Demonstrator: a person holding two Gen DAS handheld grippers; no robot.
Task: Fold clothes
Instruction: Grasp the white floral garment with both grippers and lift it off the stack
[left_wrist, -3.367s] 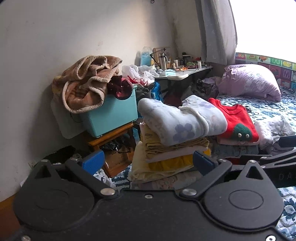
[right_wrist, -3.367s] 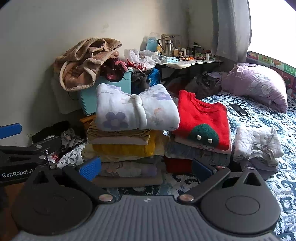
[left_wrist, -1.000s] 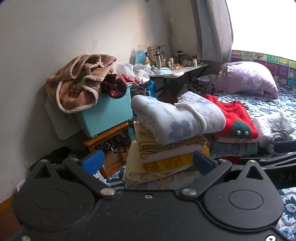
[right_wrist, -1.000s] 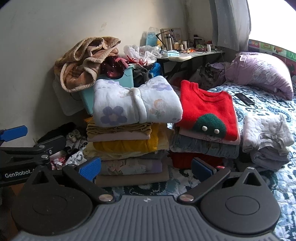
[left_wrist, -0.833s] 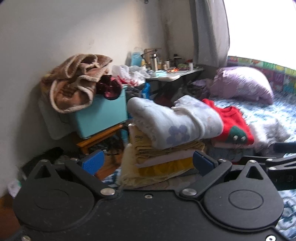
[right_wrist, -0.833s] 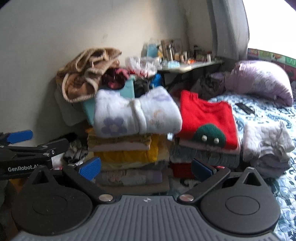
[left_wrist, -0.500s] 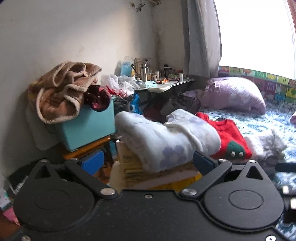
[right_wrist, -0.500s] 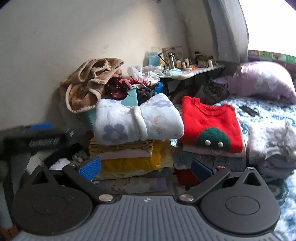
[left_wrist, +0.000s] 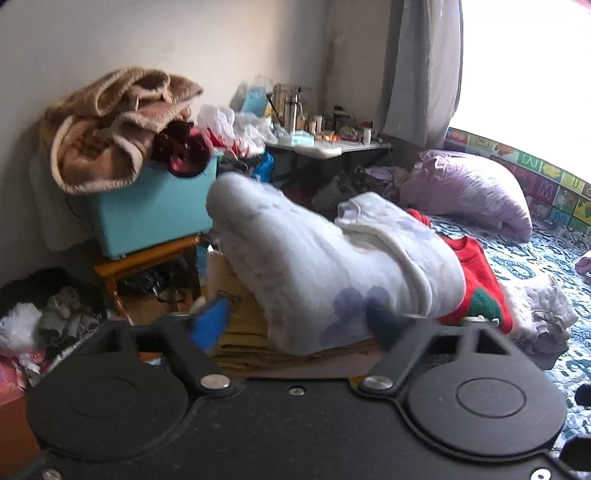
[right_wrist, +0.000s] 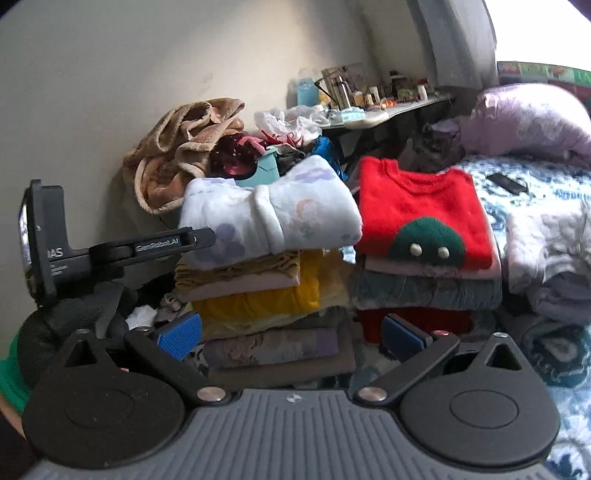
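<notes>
Cluttered bedroom; floral bundle just ahead of left claw, both claws spread, empty

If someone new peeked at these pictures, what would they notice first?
Probably the bright red sweater with a green patch, folded on top of the right-hand pile on the bed. Beside it, on the taller stack, lies a puffy white flowered garment. Behind them a brown blanket is heaped against the wall.

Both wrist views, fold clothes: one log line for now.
left gripper: open, at white floral fleece | right gripper: open, empty | red knit sweater: folded, stacked
</notes>
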